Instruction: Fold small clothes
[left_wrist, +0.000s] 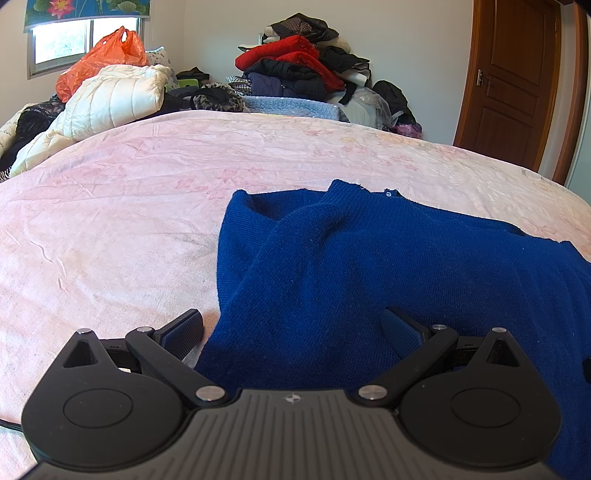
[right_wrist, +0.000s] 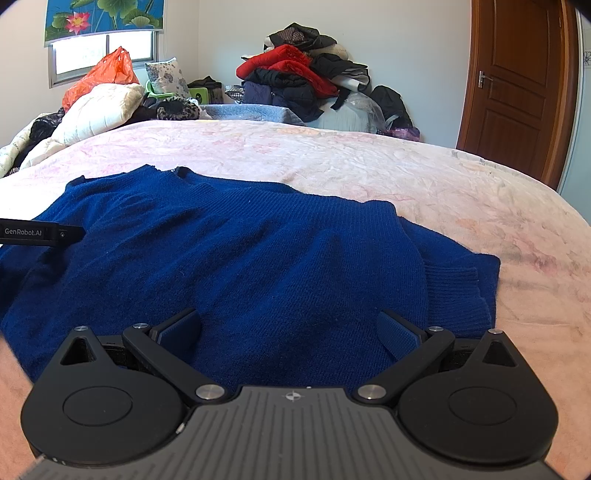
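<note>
The blue knitted sweater (right_wrist: 236, 258) lies spread on the pink bedspread (left_wrist: 110, 229), directly ahead of and beneath both tools. The right gripper (right_wrist: 290, 332) hovers over the garment's near hem with its jaws wide apart and nothing between them. The left gripper (left_wrist: 291, 330) is likewise spread open, straddling the sweater's left edge: its left finger sits over bare bedspread, its right finger over the knit.

Judging by the soft ridges and the sleeve doubled over the body ahead of the left gripper, this is a limp, light, fairly thick knit that should drape and sag when lifted, stretch a little, and grip well against the ribbed pads (little risk of slipping). Sensible holds look like the ribbed cuff (right_wrist: 458, 291) ahead and to the right of the right gripper, the hem just under the jaws, or the shoulder line near the collar (right_wrist: 177, 171) farther ahead.

Whether either tool touches the fabric cannot be told. The near hem is hidden under both gripper bodies, and the sweater's right side runs out of the left view. A small pale speck at the collar is too small to identify.
</note>
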